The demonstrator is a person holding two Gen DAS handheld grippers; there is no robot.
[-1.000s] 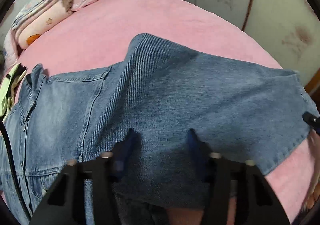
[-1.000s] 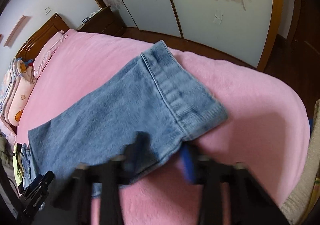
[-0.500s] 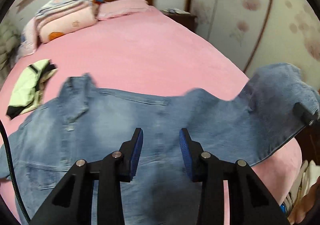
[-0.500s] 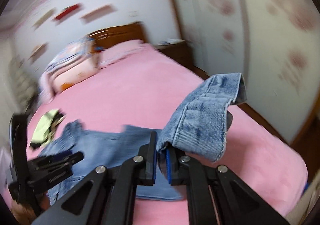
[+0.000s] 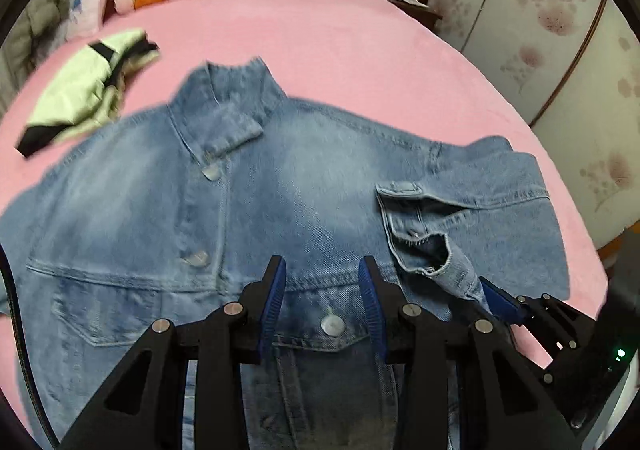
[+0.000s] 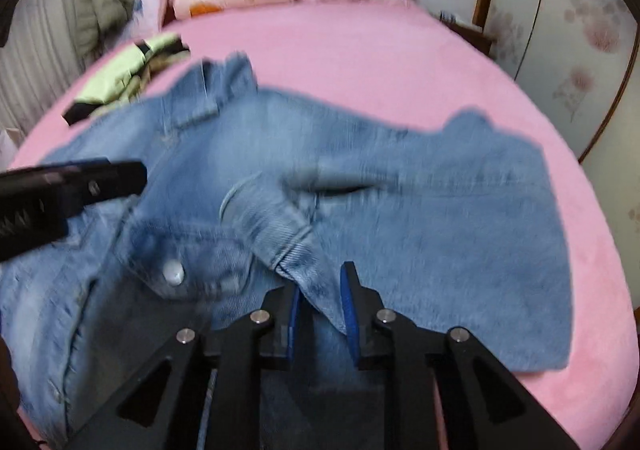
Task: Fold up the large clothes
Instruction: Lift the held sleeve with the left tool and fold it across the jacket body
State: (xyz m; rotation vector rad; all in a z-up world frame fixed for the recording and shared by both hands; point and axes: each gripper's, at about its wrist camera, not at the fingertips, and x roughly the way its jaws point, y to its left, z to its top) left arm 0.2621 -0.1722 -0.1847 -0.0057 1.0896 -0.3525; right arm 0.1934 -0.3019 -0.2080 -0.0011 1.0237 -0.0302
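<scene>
- The pink bed is big and flat, so my denim jacket lies spread on it, front up, good for folding.
- One sleeve is laid over the chest to make the jacket narrower.
- My right gripper is letting go; its jaws are opening with the cuff between them.
- My left gripper hangs spread over the buttons, holding nothing.
- My left view shows the cuff's open end clearly; my right view is blurry.

Bare pink bedspread beyond fingertips: passable. Crumpled pale-green-and-black garment obstructing far left of fingers.
</scene>
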